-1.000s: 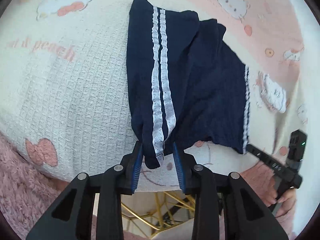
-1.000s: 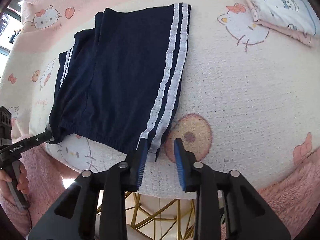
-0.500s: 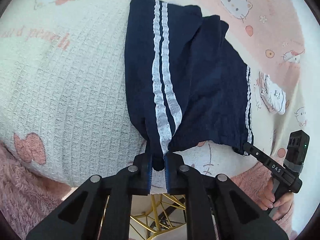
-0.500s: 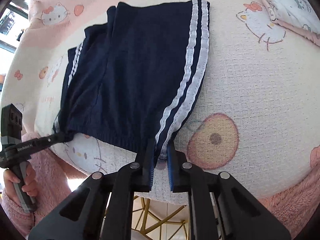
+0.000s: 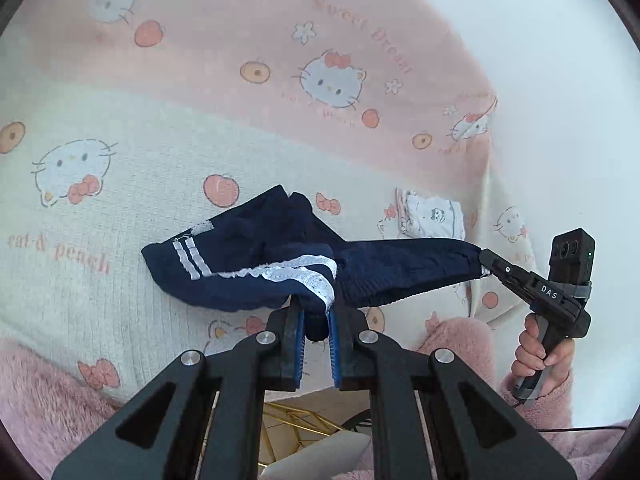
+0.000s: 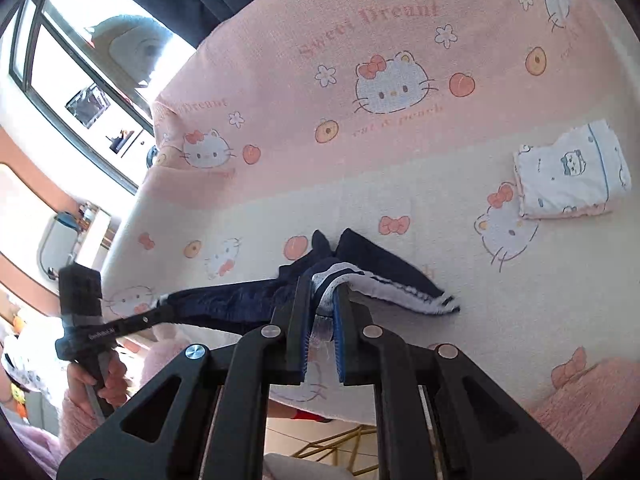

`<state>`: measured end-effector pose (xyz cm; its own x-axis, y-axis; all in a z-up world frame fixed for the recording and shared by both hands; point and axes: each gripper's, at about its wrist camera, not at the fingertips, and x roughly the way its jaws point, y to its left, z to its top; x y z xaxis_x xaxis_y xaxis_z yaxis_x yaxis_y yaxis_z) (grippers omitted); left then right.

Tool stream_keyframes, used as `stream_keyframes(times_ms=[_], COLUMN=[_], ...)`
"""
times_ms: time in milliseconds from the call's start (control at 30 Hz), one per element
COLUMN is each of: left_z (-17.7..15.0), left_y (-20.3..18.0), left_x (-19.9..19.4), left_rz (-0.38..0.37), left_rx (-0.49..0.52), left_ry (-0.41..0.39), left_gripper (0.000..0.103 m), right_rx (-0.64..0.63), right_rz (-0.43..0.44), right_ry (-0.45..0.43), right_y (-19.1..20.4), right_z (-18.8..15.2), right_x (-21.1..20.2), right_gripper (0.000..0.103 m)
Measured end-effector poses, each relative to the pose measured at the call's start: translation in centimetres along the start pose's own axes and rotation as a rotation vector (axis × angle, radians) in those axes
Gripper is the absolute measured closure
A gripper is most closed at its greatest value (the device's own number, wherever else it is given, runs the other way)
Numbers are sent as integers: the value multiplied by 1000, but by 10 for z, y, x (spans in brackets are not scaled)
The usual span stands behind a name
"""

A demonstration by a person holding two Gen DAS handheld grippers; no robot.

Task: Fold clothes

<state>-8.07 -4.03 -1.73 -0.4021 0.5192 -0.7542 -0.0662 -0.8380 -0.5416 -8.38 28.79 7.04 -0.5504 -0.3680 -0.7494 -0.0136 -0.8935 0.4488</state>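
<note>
Above the near edge of the blanket (image 5: pixel 120 288), navy shorts (image 5: pixel 256 264) hang stretched between two grippers. Left gripper (image 5: pixel 316 336) pinches one waistband corner, right gripper (image 6: pixel 322 324) pinches the other; folded white clothes (image 6: pixel 572 176) lie far right.

- Left wrist view: mounted behind the left tongs (image 5: pixel 317 334), low and close, facing forward over the cartoon-print blanket (image 5: pixel 120 208); own black arms fill the lower middle of the frame.
- Right wrist view: mounted behind the right tongs (image 6: pixel 322 320), equally low and close, facing the same blanket (image 6: pixel 400 192), with a window (image 6: pixel 60 40) at upper left.
- Shared: navy shorts (image 5: pixel 248 264) (image 6: pixel 240 300) at centre, folded white garment (image 5: pixel 434 216) (image 6: pixel 568 172), and each other's tongs at the frame edge.
</note>
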Motion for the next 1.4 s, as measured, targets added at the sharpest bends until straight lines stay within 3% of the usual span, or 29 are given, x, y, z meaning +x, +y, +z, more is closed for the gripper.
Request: stream_keyframes(times_ms=[67, 167, 267, 367, 500, 633, 800, 900, 1100, 1400], left_z=[28, 84, 136, 157, 137, 91, 34, 3, -12, -36], left_y=[6, -8, -49, -90, -95, -37, 37, 76, 75, 72], left_x=[25, 23, -36, -96, -118, -39, 60, 120, 115, 103], left_rz=[33, 50, 24, 12, 2, 42, 92, 206, 212, 212], left_rx=[2, 40, 141, 239, 276, 171, 39, -4, 13, 42], left_ry=[55, 15, -156, -297, -308, -113, 129, 274, 289, 310], left_gripper=[93, 93, 93, 93, 93, 93, 93, 93, 93, 92], right_rx=[25, 30, -17, -113, -158, -158, -67, 46, 37, -5], right_rz=[-29, -48, 4, 17, 11, -71, -162, -187, -212, -200], right_ry=[74, 72, -64, -216, -278, -201, 93, 258, 320, 301], right_y=[-15, -19, 3, 38, 54, 42, -10, -49, -60, -45], right_z=[14, 59, 106, 134, 128, 73, -18, -62, -89, -103], right_x=[34, 56, 15, -42, -75, -43, 76, 141, 158, 123], right_gripper=[94, 94, 94, 94, 93, 92, 93, 93, 93, 93])
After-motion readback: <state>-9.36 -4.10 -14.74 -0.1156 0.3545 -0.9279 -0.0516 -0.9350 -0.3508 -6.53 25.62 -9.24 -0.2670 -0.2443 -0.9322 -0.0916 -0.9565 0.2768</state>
